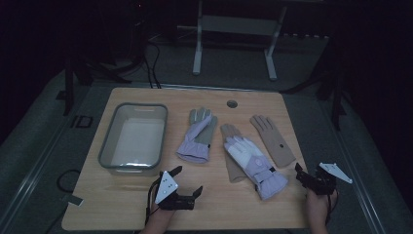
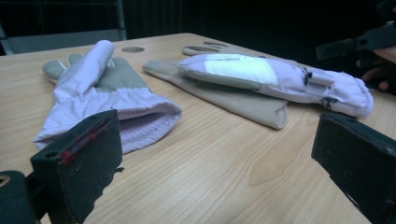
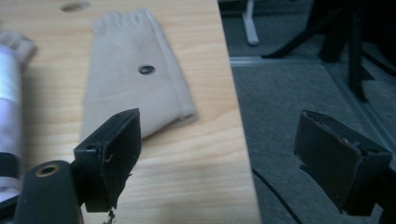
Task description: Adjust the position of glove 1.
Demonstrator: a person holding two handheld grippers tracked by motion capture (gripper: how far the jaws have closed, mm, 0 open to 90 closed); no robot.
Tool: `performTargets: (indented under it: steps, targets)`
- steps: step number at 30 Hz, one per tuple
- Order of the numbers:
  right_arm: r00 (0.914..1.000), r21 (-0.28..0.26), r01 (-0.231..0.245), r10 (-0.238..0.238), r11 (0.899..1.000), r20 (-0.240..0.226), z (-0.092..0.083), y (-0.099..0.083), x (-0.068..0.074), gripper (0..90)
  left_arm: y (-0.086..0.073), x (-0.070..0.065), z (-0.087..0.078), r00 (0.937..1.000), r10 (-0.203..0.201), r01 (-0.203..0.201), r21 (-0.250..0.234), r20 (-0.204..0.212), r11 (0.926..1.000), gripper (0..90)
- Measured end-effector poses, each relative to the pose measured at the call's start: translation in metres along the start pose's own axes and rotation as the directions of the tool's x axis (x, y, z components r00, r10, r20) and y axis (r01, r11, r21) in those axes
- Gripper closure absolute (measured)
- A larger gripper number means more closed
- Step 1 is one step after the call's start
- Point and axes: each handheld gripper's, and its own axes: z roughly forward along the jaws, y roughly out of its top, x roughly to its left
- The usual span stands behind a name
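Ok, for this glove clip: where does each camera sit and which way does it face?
High view: above the near edge, looking forward and down on the wooden table; forearms, left gripper and right gripper show.
Left gripper view: low, between open jaws, facing the lilac padded glove, also seen from above.
Right gripper view: at the table's right edge, open jaws, facing the flat beige glove.

Wooden table point(image 1: 122, 204): gloves point(image 1: 255, 163), probably tub point(image 1: 134, 139).

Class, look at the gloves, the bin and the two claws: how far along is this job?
Nothing looks done: the clear bin holds nothing. All four gloves lie on the table: the lilac glove, the lilac padded glove on a beige glove, and the other beige glove. The left claw and right claw stand open, gripping nothing. Everything remains.
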Motion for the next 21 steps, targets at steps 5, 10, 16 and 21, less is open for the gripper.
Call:
performTargets:
  steps: [5, 10, 16, 21]
  targets:
    - [0.9998, 0.042, -0.009, 0.01, 0.999, -0.015, 0.002, 0.0, -0.003, 14.9, 0.0, 0.0, 0.0, 1.0, 0.002, -0.002, -0.003, 0.0, 1.0, 2.0]
    - [0.9987, 0.054, -0.02, 0.022, 0.998, -0.046, 0.0, 0.003, -0.004, 14.0, 0.0, -0.001, -0.001, 1.0, 0.004, -0.004, -0.01, -0.002, 0.9999, 2.0]
    - [0.9903, 0.062, -0.064, 0.071, 0.996, -0.119, -0.008, 0.022, -0.004, 13.4, -0.001, -0.001, -0.001, 1.0, 0.0, 0.0, -0.019, -0.003, 0.9998, 2.0]
    - [0.9932, 0.039, -0.009, 0.014, 0.999, -0.116, -0.013, 0.049, 0.001, 12.7, -0.001, 0.0, -0.001, 1.0, -0.002, 0.002, -0.014, 0.002, 0.9999, 2.0]
